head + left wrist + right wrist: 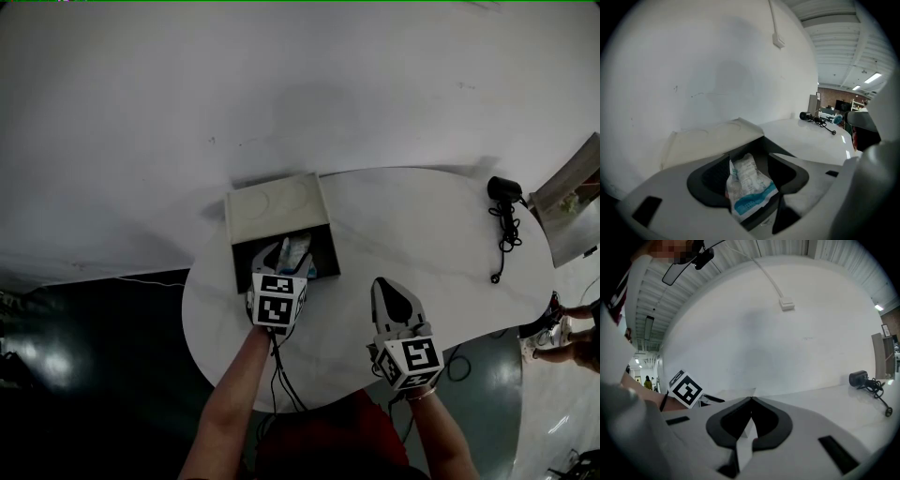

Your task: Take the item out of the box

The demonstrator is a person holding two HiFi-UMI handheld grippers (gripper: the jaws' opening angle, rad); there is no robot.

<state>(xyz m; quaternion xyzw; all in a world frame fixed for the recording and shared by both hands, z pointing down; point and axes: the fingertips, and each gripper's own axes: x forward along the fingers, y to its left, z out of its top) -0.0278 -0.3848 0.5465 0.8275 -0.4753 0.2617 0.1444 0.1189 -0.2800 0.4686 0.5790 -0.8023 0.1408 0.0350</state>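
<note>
An open cardboard box (278, 202) stands on the white table (431, 234), its pale lid (708, 139) folded back toward the wall. My left gripper (285, 254) is over the box's dark inside, shut on a white and blue crinkled packet (298, 249). In the left gripper view the packet (750, 187) stands pinched between the dark pads of that gripper (749, 158). My right gripper (380, 285) hovers over the table to the right of the box, shut, with nothing held. Its tips meet in the right gripper view (751, 400).
A black device with a coiled cable (504, 211) lies at the table's far right, also seen in the right gripper view (862, 379). A white wall runs behind the table. The left gripper's marker cube (686, 389) shows at the left of the right gripper view.
</note>
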